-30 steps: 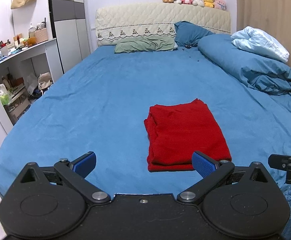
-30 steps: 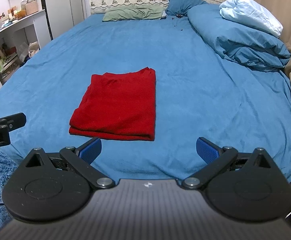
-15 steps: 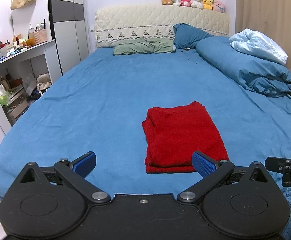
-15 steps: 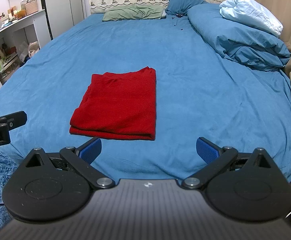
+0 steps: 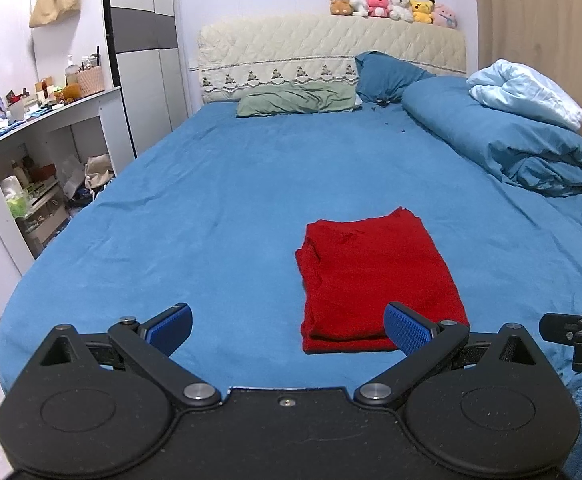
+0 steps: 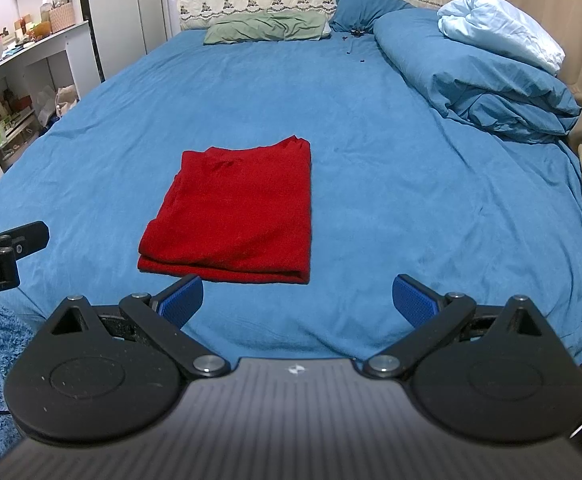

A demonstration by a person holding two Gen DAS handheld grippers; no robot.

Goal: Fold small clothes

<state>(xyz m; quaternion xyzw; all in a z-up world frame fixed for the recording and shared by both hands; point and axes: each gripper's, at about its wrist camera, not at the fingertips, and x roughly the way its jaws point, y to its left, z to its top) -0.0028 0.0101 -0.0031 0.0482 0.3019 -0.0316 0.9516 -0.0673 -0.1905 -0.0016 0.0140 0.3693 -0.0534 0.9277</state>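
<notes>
Red garment [image 5: 375,276], folded into a flat rectangle, lies on the blue bed sheet [image 5: 211,208] near the foot edge of the bed. Left tool [image 5: 287,330]: jaws wide apart, empty, short of the garment; its right pad overlaps the garment's near right corner in view. Right tool [image 6: 297,300]: jaws wide apart, empty; garment ahead and to its left, near fold just beyond the left pad [image 6: 181,300]. Neither tool touches the cloth.

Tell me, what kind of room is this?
It looks like a bedroom. There is a big bed with a blue sheet, pillows by the quilted headboard, and stuffed toys sitting on top. A folded red garment lies on the bed.
</notes>
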